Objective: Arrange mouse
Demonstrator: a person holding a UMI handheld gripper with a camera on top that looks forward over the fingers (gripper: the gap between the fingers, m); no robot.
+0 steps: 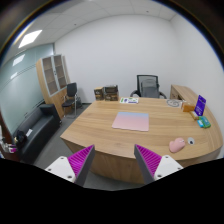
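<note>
A pink mouse [177, 145] lies on the wooden desk [100, 130] near its right front edge. A pink mouse mat [131, 121] lies flat at the middle of the desk, left of and beyond the mouse. My gripper [113, 160] is open and empty, held well back from the desk's front edge. Its purple-padded fingers [80, 158] stand wide apart with nothing between them. The mouse is ahead and to the right of the right finger.
A black office chair [149, 87] stands behind the desk. A small teal object [203, 121] and a purple item [200, 104] sit at the desk's right end. A black sofa [35, 128] lines the left wall, with a cabinet [55, 72] and a chair [70, 97] beyond.
</note>
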